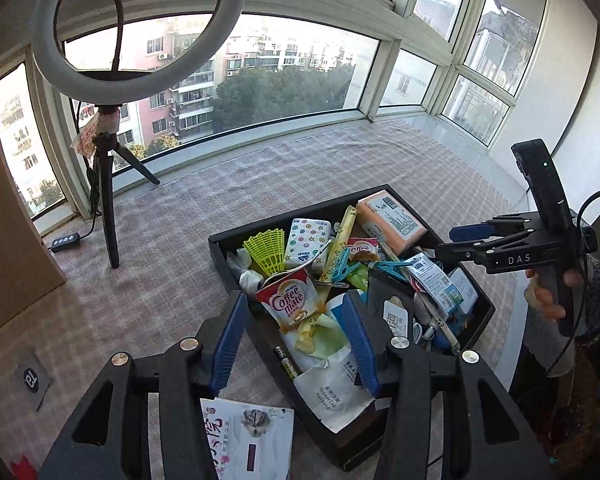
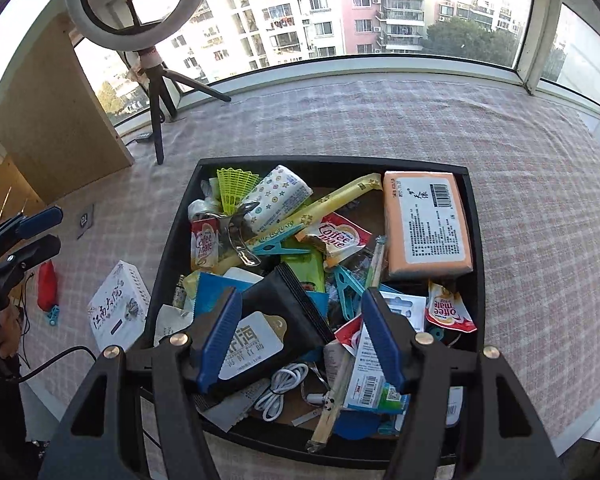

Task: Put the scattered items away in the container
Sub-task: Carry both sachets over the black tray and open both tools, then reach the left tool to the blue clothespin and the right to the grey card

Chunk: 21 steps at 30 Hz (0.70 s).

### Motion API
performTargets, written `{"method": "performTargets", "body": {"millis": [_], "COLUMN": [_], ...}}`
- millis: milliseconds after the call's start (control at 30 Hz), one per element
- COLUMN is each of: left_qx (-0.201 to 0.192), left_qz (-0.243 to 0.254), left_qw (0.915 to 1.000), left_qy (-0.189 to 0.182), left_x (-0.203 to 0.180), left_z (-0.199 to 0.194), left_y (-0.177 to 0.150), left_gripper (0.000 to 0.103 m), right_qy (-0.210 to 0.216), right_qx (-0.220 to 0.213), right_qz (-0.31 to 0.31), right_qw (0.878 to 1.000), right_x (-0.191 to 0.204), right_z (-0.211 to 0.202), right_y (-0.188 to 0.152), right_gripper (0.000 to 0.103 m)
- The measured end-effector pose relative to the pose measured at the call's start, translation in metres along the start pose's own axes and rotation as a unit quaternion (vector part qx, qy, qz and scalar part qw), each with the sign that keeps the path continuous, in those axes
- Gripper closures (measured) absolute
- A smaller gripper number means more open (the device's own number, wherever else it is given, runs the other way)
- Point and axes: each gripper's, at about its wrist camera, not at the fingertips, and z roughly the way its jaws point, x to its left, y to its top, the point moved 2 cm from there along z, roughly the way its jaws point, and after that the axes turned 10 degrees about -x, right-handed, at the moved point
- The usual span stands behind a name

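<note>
A black tray on the checked cloth holds several items: an orange packet, Coffee mate sachets, blue pegs, a yellow shuttlecock, a black pouch. My right gripper is open and empty above the tray's near side. My left gripper is open and empty over the tray's near corner, above a Coffee mate sachet. A white booklet, a red item and a small blue piece lie on the cloth left of the tray. The booklet also shows in the left wrist view.
A ring light on a tripod stands at the back left by the window, with its cable remote on the cloth. A wooden board leans at the left. A grey tag lies on the cloth.
</note>
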Motion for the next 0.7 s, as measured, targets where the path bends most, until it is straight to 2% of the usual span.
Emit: {"method": "performTargets", "body": {"millis": [133, 233, 367, 500, 600, 700], "left_qx": [-0.01, -0.007, 0.006, 0.038, 0.05, 0.058], "left_qz": [-0.03, -0.06, -0.129, -0.182, -0.21, -0.222], "left_qw": [0.9978, 0.9917, 0.9749, 0.9516, 0.9391, 0.9345], "left_qy": [0.058, 0.113, 0.182, 0.245, 0.267, 0.272], "left_x": [0.041, 0.079, 0.133, 0.175, 0.191, 0.199], "left_z": [-0.041, -0.075, -0.124, -0.162, -0.181, -0.186], "left_y": [-0.027, -0.058, -0.116, -0.181, -0.219, -0.243], "left_gripper": [0.056, 0.056, 0.056, 0.055, 0.055, 0.055], "right_qy": [0.068, 0.099, 0.139, 0.164, 0.163, 0.174], "right_qx": [0.01, 0.024, 0.044, 0.062, 0.075, 0.084], "right_qz": [-0.078, -0.129, -0.16, -0.197, -0.22, -0.221], "right_qw": [0.995, 0.986, 0.976, 0.965, 0.959, 0.956], "right_x": [0.064, 0.115, 0.181, 0.247, 0.293, 0.335], "right_z": [0.02, 0.038, 0.066, 0.097, 0.12, 0.142], "right_y": [0.015, 0.024, 0.03, 0.029, 0.027, 0.029], "right_gripper": [0.042, 0.042, 0.042, 0.036, 0.036, 0.036]}}
